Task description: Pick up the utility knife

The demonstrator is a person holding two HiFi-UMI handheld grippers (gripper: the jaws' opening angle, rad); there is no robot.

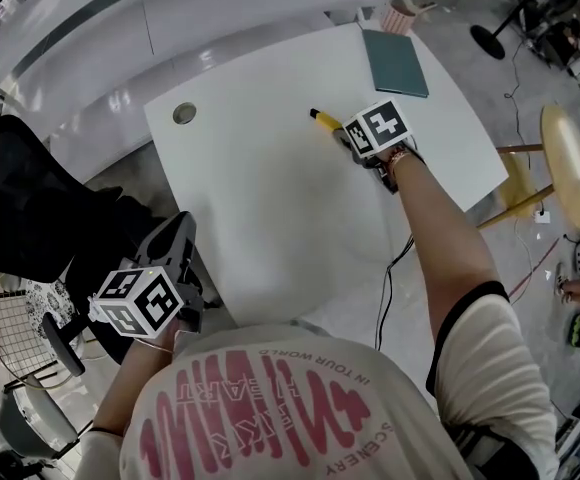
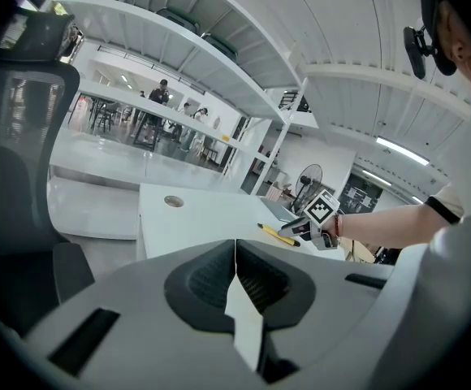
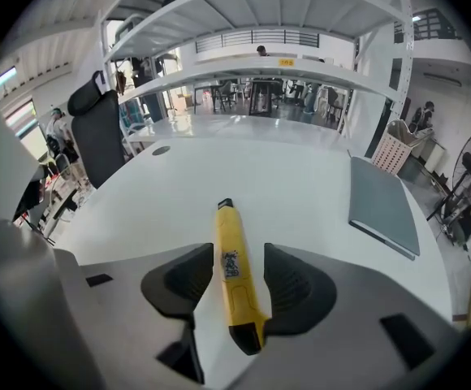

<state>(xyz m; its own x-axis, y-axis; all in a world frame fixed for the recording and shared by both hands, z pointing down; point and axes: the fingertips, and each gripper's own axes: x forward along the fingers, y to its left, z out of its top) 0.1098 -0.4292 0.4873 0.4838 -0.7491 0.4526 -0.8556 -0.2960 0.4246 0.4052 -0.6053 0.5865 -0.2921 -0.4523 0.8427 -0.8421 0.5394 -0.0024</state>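
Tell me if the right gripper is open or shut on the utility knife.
Open: the right gripper has its pads standing apart, and the utility knife lies on the table between them.

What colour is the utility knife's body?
Yellow utility knife, black at the tip; clearest in the right gripper view.

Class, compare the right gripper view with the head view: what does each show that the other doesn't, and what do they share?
Right gripper view only: the right gripper's jaws apart, the utility knife lying between them. Head view only: the left gripper, held beyond the table edge; a yellow stool. Both: utility knife, table, grey notebook.
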